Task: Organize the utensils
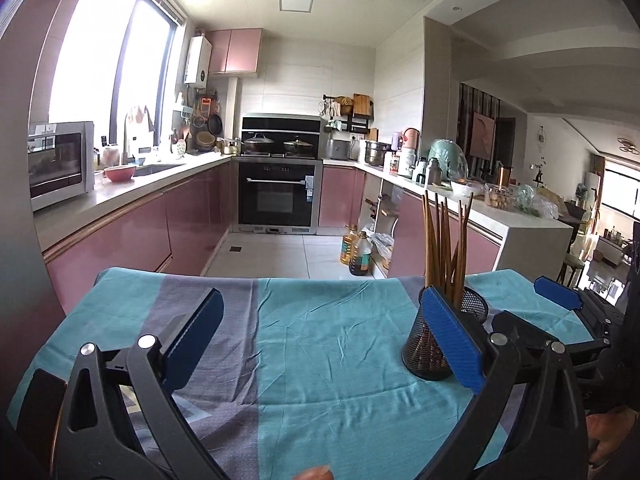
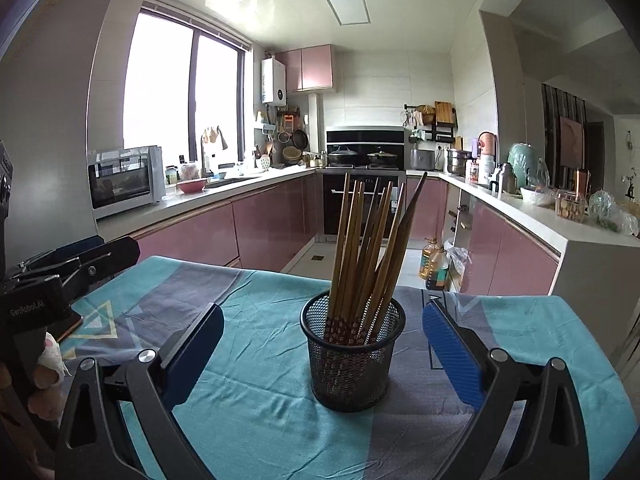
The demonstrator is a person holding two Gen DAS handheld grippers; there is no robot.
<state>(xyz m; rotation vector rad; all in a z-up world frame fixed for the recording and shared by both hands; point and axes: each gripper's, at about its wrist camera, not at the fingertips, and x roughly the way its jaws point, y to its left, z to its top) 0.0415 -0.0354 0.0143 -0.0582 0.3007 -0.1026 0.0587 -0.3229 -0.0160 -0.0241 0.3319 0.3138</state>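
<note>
A black mesh cup (image 2: 352,354) stands upright on the table with several brown chopsticks (image 2: 370,248) in it, tips up. My right gripper (image 2: 324,322) is open and empty, its blue fingers on either side of the cup and a little nearer than it. In the left wrist view the cup (image 1: 424,344) sits partly behind my right finger (image 1: 452,340), chopsticks (image 1: 446,240) sticking up. My left gripper (image 1: 320,320) is open and empty above the cloth, left of the cup. The right gripper's finger shows at the far right (image 1: 558,294).
The table is covered by a teal and grey cloth (image 2: 248,400). The left gripper body (image 2: 60,276) is at the left of the right wrist view. Behind are pink kitchen cabinets (image 2: 264,224), an oven (image 1: 278,196) and oil bottles (image 1: 356,252) on the floor.
</note>
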